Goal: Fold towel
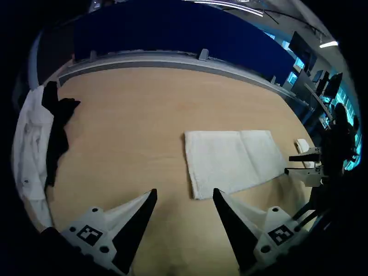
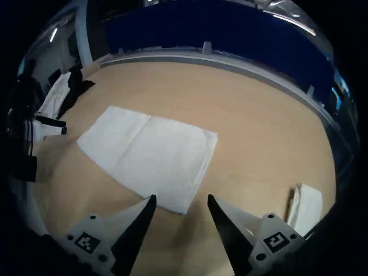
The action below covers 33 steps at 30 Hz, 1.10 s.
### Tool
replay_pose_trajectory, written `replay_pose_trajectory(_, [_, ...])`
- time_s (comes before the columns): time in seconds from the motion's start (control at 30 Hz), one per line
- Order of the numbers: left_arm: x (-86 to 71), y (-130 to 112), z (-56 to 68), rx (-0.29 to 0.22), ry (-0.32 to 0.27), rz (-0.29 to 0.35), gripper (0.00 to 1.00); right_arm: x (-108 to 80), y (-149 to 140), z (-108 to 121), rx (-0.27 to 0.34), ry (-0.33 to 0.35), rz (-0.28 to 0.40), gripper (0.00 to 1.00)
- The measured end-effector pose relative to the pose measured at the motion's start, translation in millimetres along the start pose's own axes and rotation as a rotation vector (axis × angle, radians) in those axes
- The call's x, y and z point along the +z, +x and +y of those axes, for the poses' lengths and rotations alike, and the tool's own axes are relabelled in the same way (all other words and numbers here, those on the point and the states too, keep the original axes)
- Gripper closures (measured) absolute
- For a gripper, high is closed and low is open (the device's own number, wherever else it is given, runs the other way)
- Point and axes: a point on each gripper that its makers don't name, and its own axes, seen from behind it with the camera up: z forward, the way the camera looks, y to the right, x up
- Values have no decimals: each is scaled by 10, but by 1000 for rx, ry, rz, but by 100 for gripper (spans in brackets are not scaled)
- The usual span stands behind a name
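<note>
We look from low over the tabletop (image 1: 138, 115) in both views, side by side, facing the blue partition (image 1: 175, 32); both share the towel (image 1: 232, 158), close ahead.

left tongs (image 1: 184, 190): spread wide | right tongs (image 2: 181, 196): spread wide

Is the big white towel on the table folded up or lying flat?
Lying flat. The towel is spread on the wooden table, one crease line across it. Whether it is already doubled over, I cannot tell.
</note>
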Motion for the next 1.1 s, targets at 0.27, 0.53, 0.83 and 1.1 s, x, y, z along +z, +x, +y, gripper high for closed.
replay_pose_trajectory(0.27, [-154,-327,30,-61,6,-30,10,27,-84,-12,22,18,-9,42])
replay_pose_trajectory(0.53, [-269,-519,18,-106,16,-42,10,69,-136,-11,31,23,-20,80])
replay_pose_trajectory(0.83, [-335,-556,-48,-132,29,-36,10,67,-101,-22,24,26,-23,88])
replay_pose_trajectory(1.1, [-351,-559,-45,-135,29,-34,10,56,35,13,24,19,3,88])
